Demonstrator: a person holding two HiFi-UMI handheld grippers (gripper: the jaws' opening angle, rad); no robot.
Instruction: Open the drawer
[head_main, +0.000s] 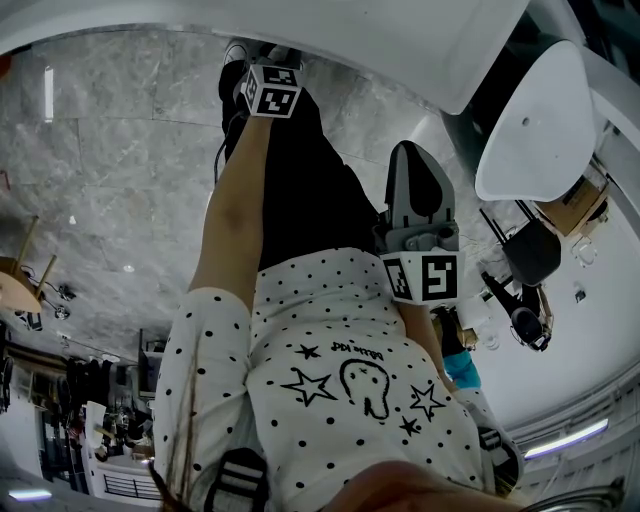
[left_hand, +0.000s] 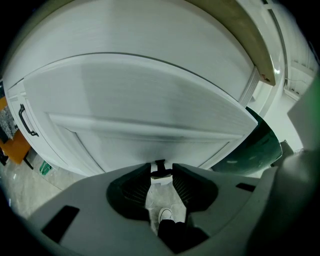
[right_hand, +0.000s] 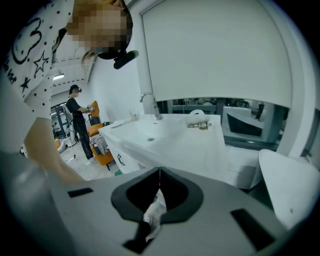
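Observation:
In the left gripper view a white drawer front (left_hand: 150, 100) fills the frame, close to the camera. Its small black handle (left_hand: 160, 168) sits between the tips of my left gripper (left_hand: 161, 172), whose jaws stand a narrow gap apart and closed around it. In the head view that left gripper (head_main: 270, 88) reaches out by the white cabinet (head_main: 400, 35). My right gripper (head_main: 420, 205) hangs at my side, away from the cabinet. In its own view the right gripper (right_hand: 159, 172) is shut, tips touching, with nothing between them.
Another black bar handle (left_hand: 27, 121) shows on a cabinet to the left. The right gripper view looks at a white sink counter (right_hand: 165, 137) with a faucet (right_hand: 148, 102). A person (right_hand: 77, 122) stands by an orange chair (right_hand: 102, 155) beyond. A white chair (head_main: 535, 125) stands to my right.

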